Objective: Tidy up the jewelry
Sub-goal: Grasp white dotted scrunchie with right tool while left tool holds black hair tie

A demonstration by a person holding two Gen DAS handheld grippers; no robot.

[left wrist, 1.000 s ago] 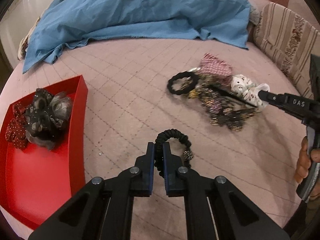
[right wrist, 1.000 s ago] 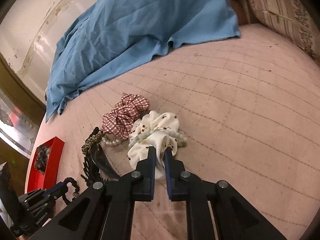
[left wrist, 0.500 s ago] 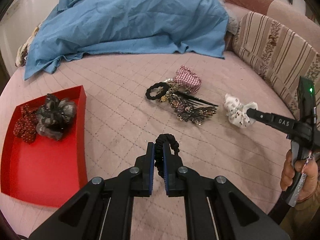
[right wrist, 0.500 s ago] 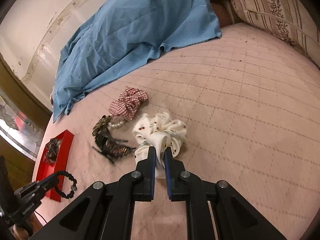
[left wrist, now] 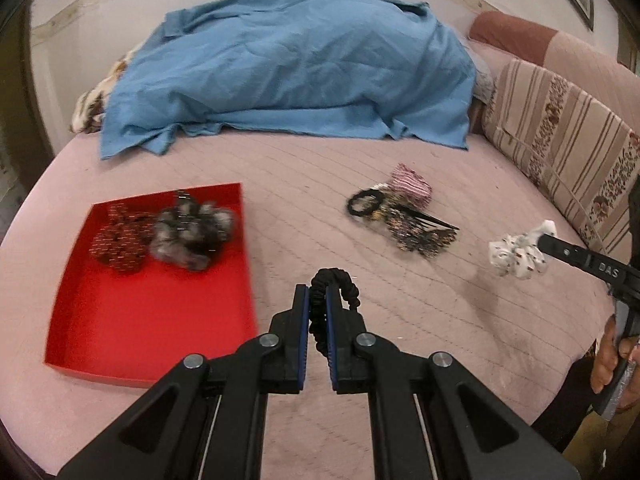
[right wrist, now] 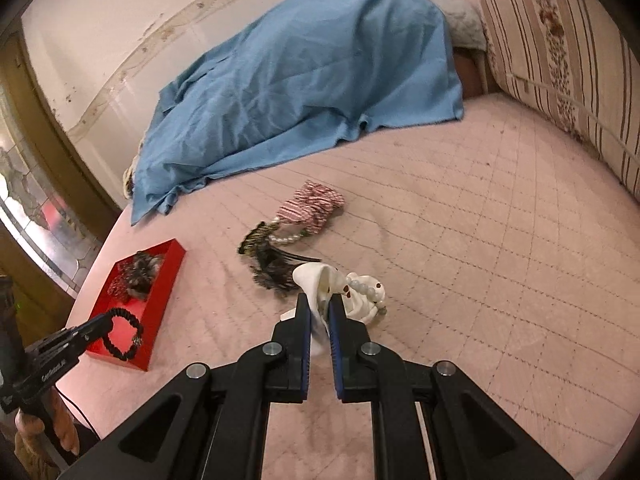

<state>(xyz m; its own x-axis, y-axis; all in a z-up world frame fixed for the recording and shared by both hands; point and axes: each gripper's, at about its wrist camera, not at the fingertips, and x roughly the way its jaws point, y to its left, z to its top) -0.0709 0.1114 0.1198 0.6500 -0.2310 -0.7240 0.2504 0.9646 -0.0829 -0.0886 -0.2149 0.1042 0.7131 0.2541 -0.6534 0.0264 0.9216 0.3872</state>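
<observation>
My left gripper point(left wrist: 316, 300) is shut on a black hair tie point(left wrist: 334, 280) and holds it above the pink quilt, just right of the red tray point(left wrist: 132, 332). The tray holds a dark red scrunchie point(left wrist: 118, 244) and a grey frilly scrunchie point(left wrist: 192, 236). My right gripper point(right wrist: 320, 306) is shut on a white spotted scrunchie point(right wrist: 356, 292) with a pale bead string, lifted off the bed. A pile remains on the quilt: a red checked scrunchie point(left wrist: 412, 186), a black hair tie point(left wrist: 364, 204) and patterned hair clips point(left wrist: 424, 240).
A blue cloth point(left wrist: 288, 68) covers a heap at the back of the bed. Striped cushions point(left wrist: 560, 136) line the right side. A hand point(left wrist: 612, 356) grips the right tool at the bed's near right edge.
Both grippers rose and pulled back with their catches. The white scrunchie left the pile and hangs in the air. The tray slid from the left edge toward the middle of the left view.
</observation>
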